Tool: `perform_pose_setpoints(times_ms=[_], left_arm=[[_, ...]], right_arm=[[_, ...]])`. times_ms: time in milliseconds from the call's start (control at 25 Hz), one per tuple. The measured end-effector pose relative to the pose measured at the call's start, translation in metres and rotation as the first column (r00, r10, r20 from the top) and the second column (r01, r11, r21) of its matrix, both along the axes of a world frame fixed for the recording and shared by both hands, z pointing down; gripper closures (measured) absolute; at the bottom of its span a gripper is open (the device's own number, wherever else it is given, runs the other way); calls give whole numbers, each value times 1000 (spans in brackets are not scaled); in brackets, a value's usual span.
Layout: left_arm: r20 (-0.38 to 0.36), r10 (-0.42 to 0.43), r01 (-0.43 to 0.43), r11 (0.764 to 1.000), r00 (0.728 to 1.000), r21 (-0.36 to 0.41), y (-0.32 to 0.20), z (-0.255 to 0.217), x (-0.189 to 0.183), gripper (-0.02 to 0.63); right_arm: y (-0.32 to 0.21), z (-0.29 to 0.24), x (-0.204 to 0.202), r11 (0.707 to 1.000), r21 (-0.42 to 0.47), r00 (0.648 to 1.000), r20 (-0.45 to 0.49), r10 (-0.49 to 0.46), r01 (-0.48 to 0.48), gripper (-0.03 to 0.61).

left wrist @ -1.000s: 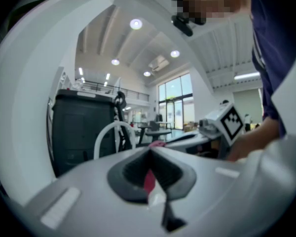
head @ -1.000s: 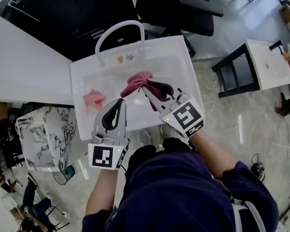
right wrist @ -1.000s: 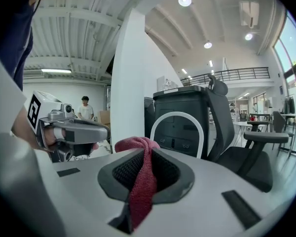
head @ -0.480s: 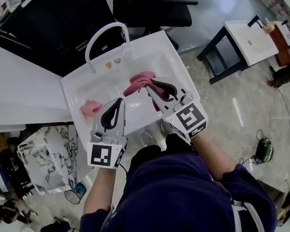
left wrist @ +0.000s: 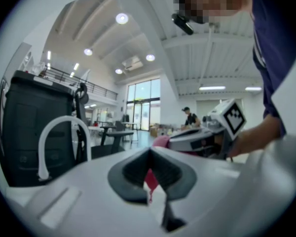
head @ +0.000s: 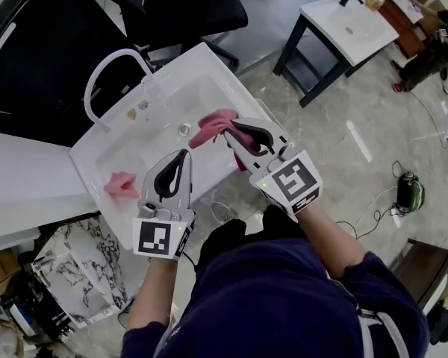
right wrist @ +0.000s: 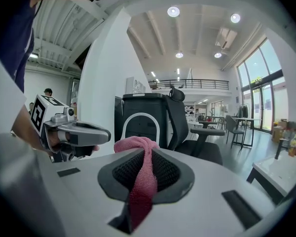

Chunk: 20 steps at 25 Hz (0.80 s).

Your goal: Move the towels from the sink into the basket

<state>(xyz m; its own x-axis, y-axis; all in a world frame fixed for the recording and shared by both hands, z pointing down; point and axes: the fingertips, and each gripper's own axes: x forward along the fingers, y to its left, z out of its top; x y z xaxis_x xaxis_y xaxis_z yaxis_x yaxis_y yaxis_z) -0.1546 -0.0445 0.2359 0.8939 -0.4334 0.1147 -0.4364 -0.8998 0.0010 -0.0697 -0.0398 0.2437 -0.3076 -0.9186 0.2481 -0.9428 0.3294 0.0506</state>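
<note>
Pink terry cloth is bunched in the right gripper (head: 235,133), whose jaws are nearly closed and clamped on a towel (head: 213,125). The towel's free end spills out past the tips over the right side of the white sink (head: 201,69), near the middle of the head view. A second, smaller pink towel (head: 119,183) lies crumpled on the sink floor toward the left of the frame, below the arched white faucet (head: 104,73). The left gripper (head: 181,157) hangs over the sink's near edge with its jaws almost together. A sliver of pink shows in the slit, but I cannot tell whether that is pinched cloth or something beyond it, and from above it looks empty. A marble-patterned container (head: 89,274) at lower left, down beside the sink, is probably the basket, and no towel shows in it. So the job looks barely begun, with one towel lifted but not delivered and one untouched.
</note>
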Motion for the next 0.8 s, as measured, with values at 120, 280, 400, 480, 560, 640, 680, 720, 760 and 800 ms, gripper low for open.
perform_pose_setpoints(times_ms=[120,280,400,480,560,640,680,720,760,800], left_arm=[[9,38,-38,999,999,4,14,1,28,611],[24,61,-61,998,998,12,35,-1,68,611],[37,60,-60,998,997,10,52,-1,104,611],[49,53,-53,999,997,3,64,2,129,611],[48,53,-53,999,997,2,76,6,157,611],[43,47,-47,999,998,-1,87,8,185,611],[42,44,-43,999,998,-4,92,10,198,611],[40,40,-39,999,998,-7,96,11,211,611],[40,36,-36,999,999,-10,100,13,223,611],[40,34,-33,999,999,-12,104,14,235,611]], right_arm=[[16,0,28,999,5,999,5,38,-38,532],[41,-1,71,998,12,998,16,66,-66,532],[60,0,109,997,13,997,26,75,-76,532],[71,2,134,997,13,997,33,76,-76,532],[82,4,160,998,13,997,33,65,-66,532],[92,7,185,999,10,998,30,53,-53,532],[97,8,199,999,7,998,29,49,-50,532],[101,9,212,999,6,998,28,47,-48,532],[105,10,224,999,6,999,29,46,-46,532],[110,11,237,999,5,998,32,45,-46,532]])
